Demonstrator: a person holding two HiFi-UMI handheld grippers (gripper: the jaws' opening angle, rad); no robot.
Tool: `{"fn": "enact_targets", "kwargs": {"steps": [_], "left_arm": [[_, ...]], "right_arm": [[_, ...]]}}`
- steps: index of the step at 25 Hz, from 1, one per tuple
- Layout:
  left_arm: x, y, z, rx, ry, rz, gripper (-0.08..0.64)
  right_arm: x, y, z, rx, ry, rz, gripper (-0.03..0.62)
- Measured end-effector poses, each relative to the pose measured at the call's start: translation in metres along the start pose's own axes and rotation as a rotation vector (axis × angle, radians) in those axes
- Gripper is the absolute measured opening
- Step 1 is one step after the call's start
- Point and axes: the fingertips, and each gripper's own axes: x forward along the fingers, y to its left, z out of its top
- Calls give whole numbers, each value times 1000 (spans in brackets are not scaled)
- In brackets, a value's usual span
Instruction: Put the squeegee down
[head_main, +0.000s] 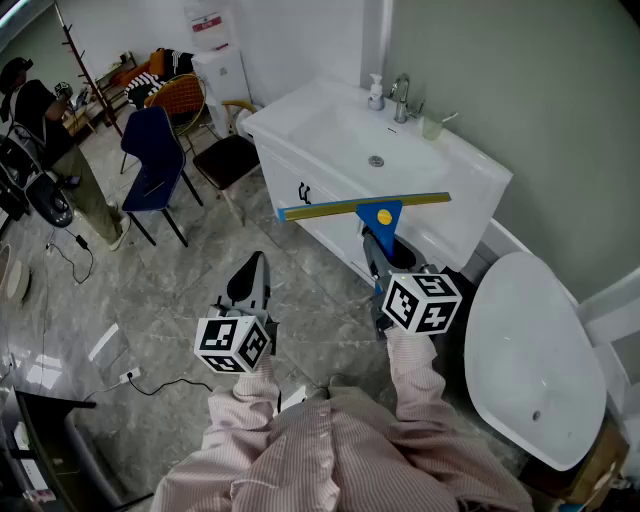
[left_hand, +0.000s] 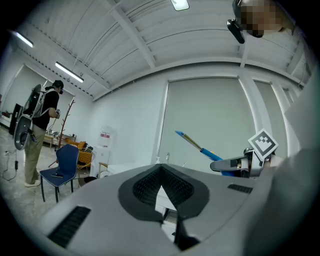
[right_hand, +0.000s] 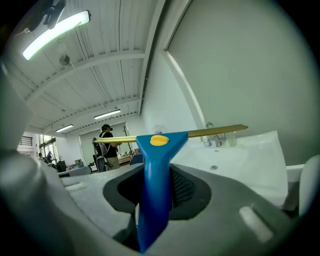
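Observation:
The squeegee (head_main: 380, 212) has a blue handle with a yellow button and a long olive-yellow blade with a blue tip. It hangs in the air in front of the white sink cabinet (head_main: 300, 185), blade level and crosswise. My right gripper (head_main: 379, 243) is shut on the blue handle (right_hand: 152, 190), which stands upright between its jaws, with the blade (right_hand: 210, 132) above. My left gripper (head_main: 250, 283) hovers lower left over the floor, shut with nothing in it. In the left gripper view the pads (left_hand: 142, 187) meet, and the squeegee (left_hand: 197, 145) shows to the right.
The basin (head_main: 345, 130) carries a faucet (head_main: 401, 98), a soap bottle (head_main: 376, 93) and a cup (head_main: 432, 126). A white oval fixture (head_main: 530, 360) stands at the right. Chairs (head_main: 152, 165) and a person (head_main: 45, 130) are at the far left. A cable (head_main: 160, 385) lies on the marble floor.

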Motion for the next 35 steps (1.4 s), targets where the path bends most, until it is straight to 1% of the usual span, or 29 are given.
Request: {"fn": "enact_targets", "kwargs": {"steps": [14, 18, 24, 28, 35], "left_arm": [[31, -11, 0, 3, -14, 19, 2], [38, -6, -2, -3, -9, 43, 2], [50, 9, -4, -10, 5, 77, 2], [58, 28, -6, -19, 14, 97, 2], [106, 73, -10, -27, 22, 80, 2]], "right_arm": [[23, -32, 9, 9, 20, 13, 115], [36, -38, 8, 32, 37, 27, 115], [62, -39, 10, 35, 51, 57, 115], [85, -35, 5, 43, 70, 71, 115], [147, -43, 5, 60, 68, 66, 115]]}}
